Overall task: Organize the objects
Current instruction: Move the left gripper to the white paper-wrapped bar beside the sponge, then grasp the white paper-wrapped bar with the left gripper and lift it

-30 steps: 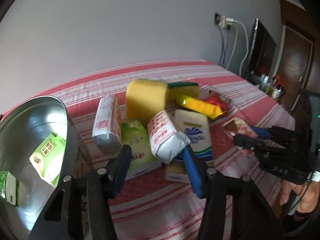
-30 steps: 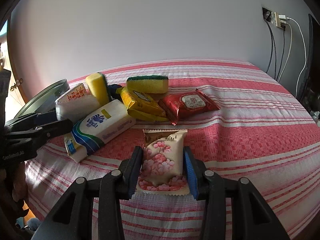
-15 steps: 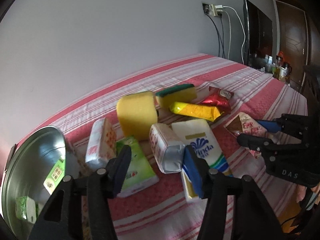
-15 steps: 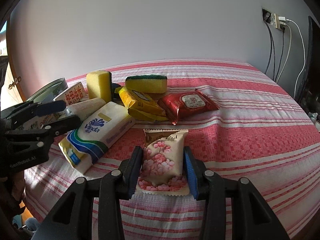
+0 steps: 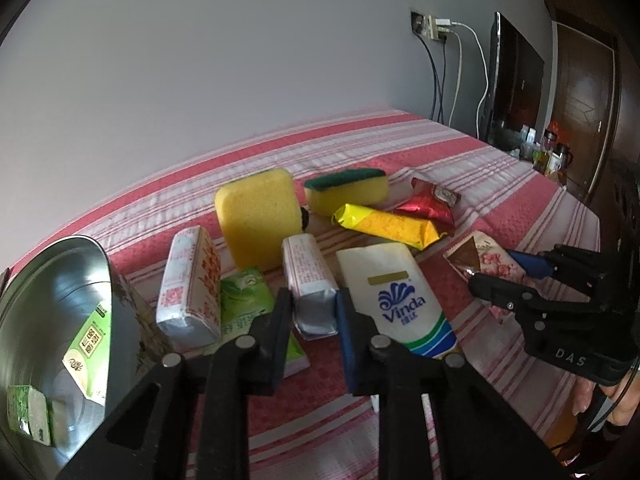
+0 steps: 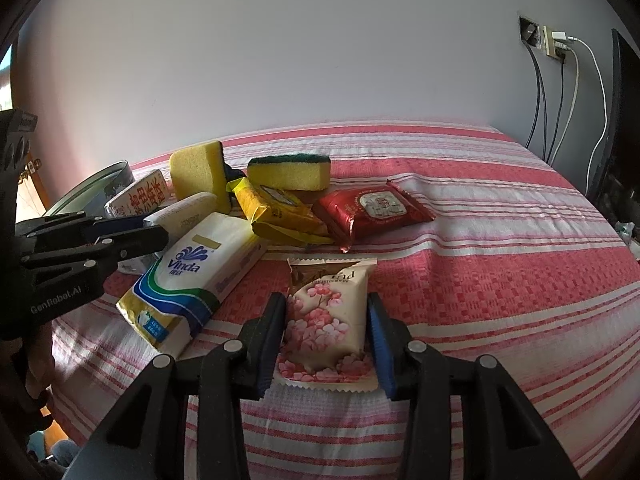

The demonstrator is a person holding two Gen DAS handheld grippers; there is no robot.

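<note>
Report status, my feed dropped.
Left gripper shut on silver-ended tissue pack. Right gripper jaws astride floral wipes packet, grip unclear. Vinda pack alongside.

You can read "Vinda" in blue on the white tissue pack (image 5: 394,300), in both views. "DAS" is stamped on the right gripper (image 5: 498,274) body in the left wrist view, and "GenRobot.AI" on the left gripper (image 6: 132,230) body in the right wrist view. The other packets' print is not legible.

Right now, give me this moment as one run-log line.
left gripper: closing around white-red tissue pack | right gripper: straddling flowered snack packet | metal tin: holds green packs
</note>
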